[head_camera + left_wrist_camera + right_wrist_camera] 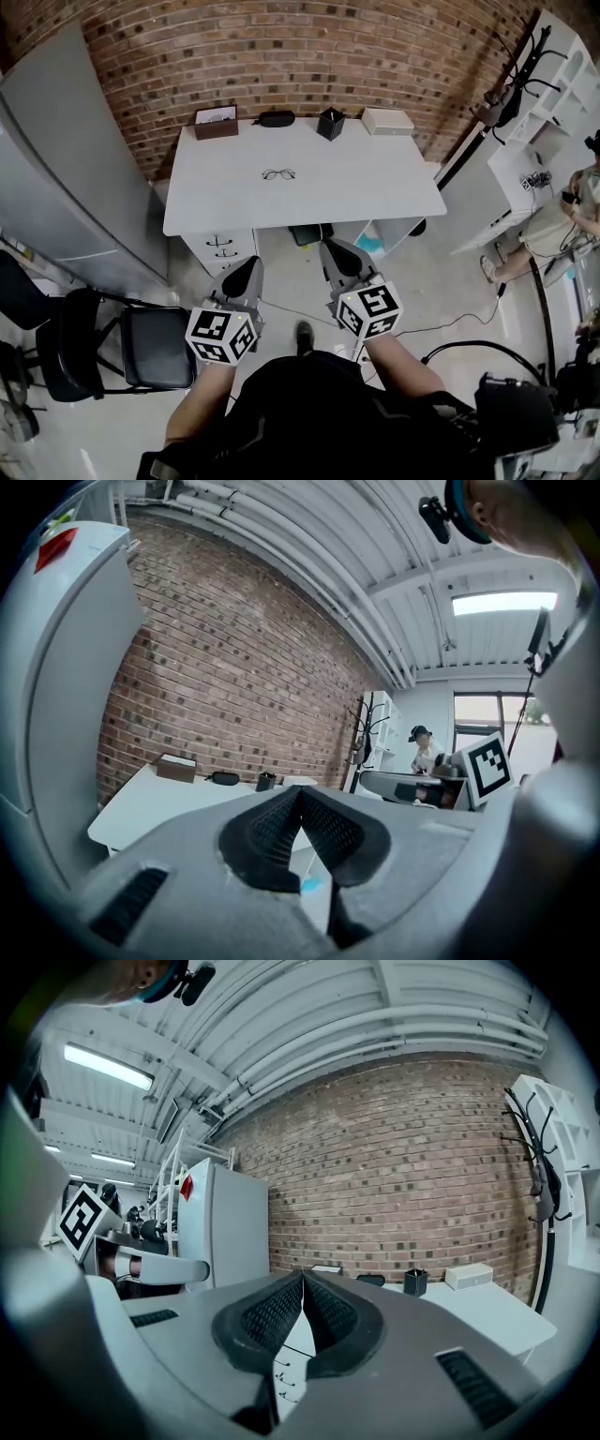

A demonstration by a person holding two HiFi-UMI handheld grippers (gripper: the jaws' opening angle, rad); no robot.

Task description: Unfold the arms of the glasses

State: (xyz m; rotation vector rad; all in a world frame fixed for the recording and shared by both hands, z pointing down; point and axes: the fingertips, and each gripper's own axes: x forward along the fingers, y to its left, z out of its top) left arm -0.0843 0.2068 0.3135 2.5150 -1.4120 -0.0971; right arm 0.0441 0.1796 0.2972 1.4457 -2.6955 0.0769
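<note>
Spanning the far side of the room, a brick wall (281, 47) stood behind everything, with a tall grey cabinet (66, 159) against it at the left. A white table (375, 197) was pushed up to the wall with a drawer unit (223, 248) under its near edge, and a black chair (141, 347) stood on the floor to the person's left. The person stood back from the table, short of its near edge, with both forearms stretched forward side by side and a gripper in each hand pointing level toward it. The left gripper (249, 264) had its jaws pressed together with nothing between them, and the right gripper (330, 247) likewise had its pads meeting and empty. Along the back edge of the table sat a brown box (216, 122), a black case (276, 118), a black cup (330, 123) and a white box (387, 121). The glasses (278, 173) lay alone on the open tabletop, a little left of its middle and just in front of the black case. They were well apart from both grippers, beyond them and roughly in line with the gap between the two. From where I stood they were too small to tell whether the arms were folded.
</note>
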